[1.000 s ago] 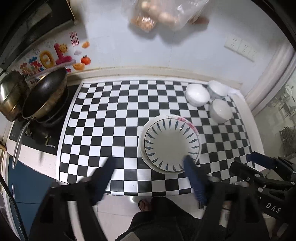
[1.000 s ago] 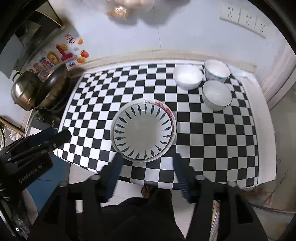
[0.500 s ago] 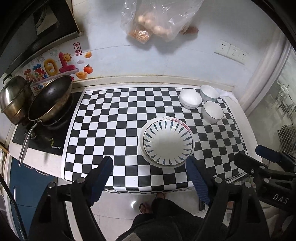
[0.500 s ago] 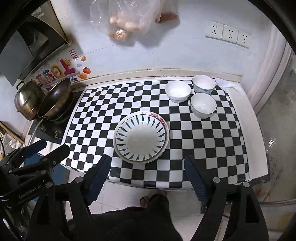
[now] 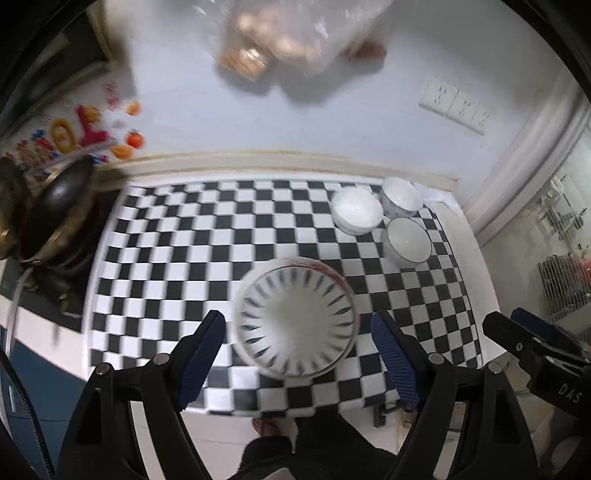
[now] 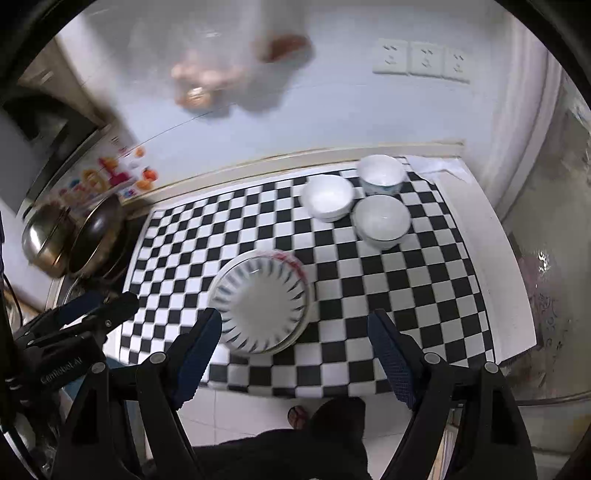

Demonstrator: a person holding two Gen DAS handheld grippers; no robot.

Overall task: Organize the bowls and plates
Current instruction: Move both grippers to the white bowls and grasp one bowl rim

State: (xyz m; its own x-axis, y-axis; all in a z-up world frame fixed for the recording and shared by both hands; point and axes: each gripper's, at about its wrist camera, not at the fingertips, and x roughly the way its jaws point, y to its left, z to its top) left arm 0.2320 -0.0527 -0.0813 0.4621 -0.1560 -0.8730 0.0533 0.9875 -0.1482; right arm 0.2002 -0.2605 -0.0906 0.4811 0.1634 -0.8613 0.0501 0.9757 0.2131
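Note:
A stack of plates (image 5: 297, 319) (image 6: 260, 304), the top one white with blue leaf marks, sits near the front edge of the checkered counter (image 5: 177, 258) (image 6: 388, 295). Three white bowls (image 5: 356, 210) (image 5: 400, 197) (image 5: 408, 242) cluster at the back right, also in the right wrist view (image 6: 327, 197) (image 6: 380, 173) (image 6: 382, 221). My left gripper (image 5: 299, 336) hovers open above the front edge, its jaws framing the plates with nothing held. My right gripper (image 6: 293, 334) is open and empty too, slightly right of the stack. Each gripper shows at the edge of the other's view.
A black wok (image 5: 55, 210) and a steel pot (image 6: 44, 236) stand on the stove at the left. A plastic bag of food (image 5: 291, 33) hangs on the back wall above, near wall sockets (image 6: 421, 59). The person's dark clothing and foot (image 6: 299, 413) show below the counter's front edge.
Both grippers drew back and up from the counter, then came forward again; the plates now sit between the left jaws. The right jaws opened wider. Plates and bowls stayed put.

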